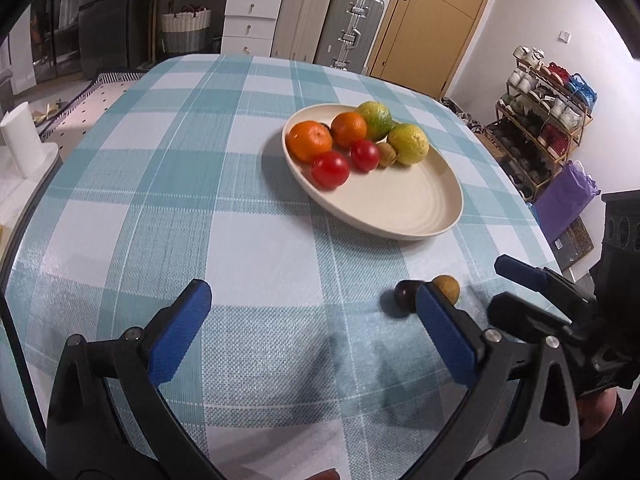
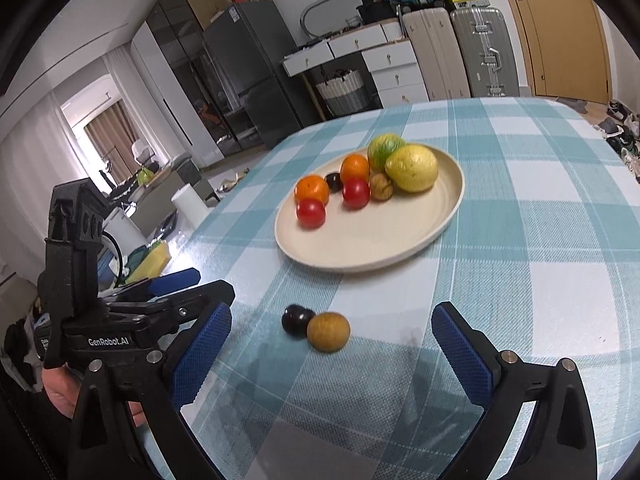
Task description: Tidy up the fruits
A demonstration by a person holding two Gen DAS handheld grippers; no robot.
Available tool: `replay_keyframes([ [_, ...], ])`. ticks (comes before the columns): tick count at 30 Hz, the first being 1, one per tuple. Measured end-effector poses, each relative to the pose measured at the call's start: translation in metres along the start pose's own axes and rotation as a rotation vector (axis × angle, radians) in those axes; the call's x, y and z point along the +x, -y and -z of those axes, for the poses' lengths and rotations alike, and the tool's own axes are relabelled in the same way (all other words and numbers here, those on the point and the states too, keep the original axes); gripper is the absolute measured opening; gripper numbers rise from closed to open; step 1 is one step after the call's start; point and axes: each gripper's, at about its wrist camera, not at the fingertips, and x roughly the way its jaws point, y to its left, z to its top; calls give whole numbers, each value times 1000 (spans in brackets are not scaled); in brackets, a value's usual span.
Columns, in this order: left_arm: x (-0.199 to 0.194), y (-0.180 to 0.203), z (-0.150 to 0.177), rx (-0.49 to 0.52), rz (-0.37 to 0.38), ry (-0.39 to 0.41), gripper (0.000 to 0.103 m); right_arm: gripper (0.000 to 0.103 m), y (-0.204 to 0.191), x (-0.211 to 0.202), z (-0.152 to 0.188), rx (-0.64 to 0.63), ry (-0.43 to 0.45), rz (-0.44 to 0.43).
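- Most of the fruit already sits on the plate (image 2: 448,220): two oranges, two tomatoes, a green-and-yellow citrus, a lemon (image 2: 412,168), a walnut-like piece and a small dark fruit, all crowded at the plate's far side.
- Two pieces are left on the counter (image 2: 540,280), on the near side of the plate: a dark plum (image 2: 295,319) and a brown round fruit (image 2: 329,331), touching each other.
- Your right claw (image 2: 332,344) stands wide apart and empty, with both loose fruits ahead of it, between its blue pads.
- Your left claw (image 1: 316,328) is also wide apart and holds nothing; the loose pair lies just past its right finger.
- By my reading, the job is nearly finished: carry these two to the plate's bare near half.
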Motion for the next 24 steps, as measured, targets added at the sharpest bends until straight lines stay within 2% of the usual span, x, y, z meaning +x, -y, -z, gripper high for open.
replay_keyframes([
  [9, 8, -7, 5, -18, 3, -29, 102, 100, -9, 15, 8, -50, -45, 9],
  [11, 9, -8, 6, -16, 2, -31, 102, 89, -10, 18, 9, -57, -56, 1],
  [15, 10, -10, 6, -20, 3, -32, 102, 84, -11, 23, 9, -61, -76, 0],
  [19, 11, -10, 6, -22, 3, -33, 102, 71, -11, 26, 8, -64, -86, -14],
  [21, 11, -10, 6, -21, 3, -32, 102, 63, -12, 29, 9, -71, -100, -15],
  [23, 10, -11, 6, -22, 2, -34, 102, 50, -14, 31, 9, -77, -109, -15],
  [24, 11, -11, 6, -22, 2, -34, 102, 48, -14, 31, 9, -77, -111, -15],
])
